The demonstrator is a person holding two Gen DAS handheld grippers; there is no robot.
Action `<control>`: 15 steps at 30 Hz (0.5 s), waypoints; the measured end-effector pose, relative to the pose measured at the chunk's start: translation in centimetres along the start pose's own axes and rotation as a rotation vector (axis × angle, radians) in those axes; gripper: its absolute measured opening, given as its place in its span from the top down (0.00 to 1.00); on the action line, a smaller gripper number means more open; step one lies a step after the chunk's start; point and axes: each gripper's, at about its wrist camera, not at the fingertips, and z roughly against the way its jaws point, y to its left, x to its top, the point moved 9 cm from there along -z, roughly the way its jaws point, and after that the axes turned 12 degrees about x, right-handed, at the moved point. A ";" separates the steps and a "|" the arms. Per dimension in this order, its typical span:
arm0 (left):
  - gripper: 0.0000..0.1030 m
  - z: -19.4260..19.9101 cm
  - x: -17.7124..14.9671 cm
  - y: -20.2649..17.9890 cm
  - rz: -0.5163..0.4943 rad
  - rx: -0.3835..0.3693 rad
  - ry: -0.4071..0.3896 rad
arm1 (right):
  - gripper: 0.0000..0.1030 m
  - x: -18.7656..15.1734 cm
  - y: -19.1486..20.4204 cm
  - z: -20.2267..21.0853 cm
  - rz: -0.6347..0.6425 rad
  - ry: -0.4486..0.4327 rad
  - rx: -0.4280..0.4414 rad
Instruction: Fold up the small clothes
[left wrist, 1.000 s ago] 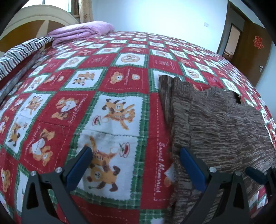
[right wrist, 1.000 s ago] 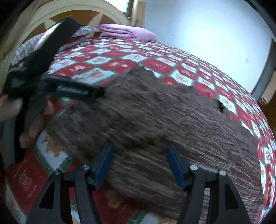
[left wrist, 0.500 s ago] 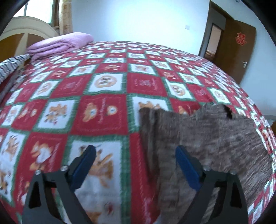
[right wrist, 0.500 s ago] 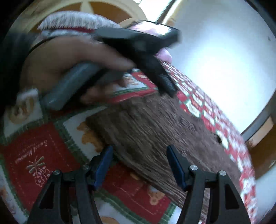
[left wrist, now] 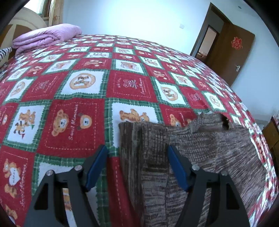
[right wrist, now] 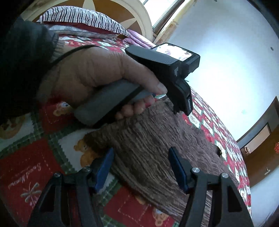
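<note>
Bed quilt [left wrist: 132, 87] carries brown knit sweater [left wrist: 200, 157] flat near its front edge, laid out for folding. My left gripper [left wrist: 136, 165] closing astride sweater's side edge, not gripping yet. Right gripper [right wrist: 141, 167] apart above fabric, empty.

Pretty clearly a bedroom in someone's home. Most of both views is a big bed covered with a red, white and green checked bedspread [left wrist: 87, 97] full of cartoon bears and tigers. At the far end there's a folded lilac quilt [left wrist: 47, 36], a black-and-white striped pillow [right wrist: 83, 19] and a rounded cream and wood headboard [right wrist: 122, 15], with a window and curtain behind it. Plain white walls, a light switch [left wrist: 181, 26], and a brown wooden door [left wrist: 232, 52] standing open with a red paper decoration [left wrist: 236, 43] stuck on it.
</note>
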 end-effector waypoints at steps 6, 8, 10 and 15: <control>0.54 0.2 -0.2 0.0 0.023 -0.063 -0.009 | 0.54 0.6 0.5 -1.0 0.035 0.004 0.011; 0.61 0.1 -0.2 0.0 0.029 -0.074 -0.006 | 0.66 0.6 0.9 -1.1 0.063 0.008 0.014; 0.79 0.2 -0.2 -0.2 0.031 -0.082 -0.010 | 0.76 0.6 1.5 -1.2 0.086 0.012 0.028; 0.88 0.2 -0.4 0.3 0.083 -0.131 0.002 | 0.96 0.6 1.5 -1.2 0.072 0.012 0.059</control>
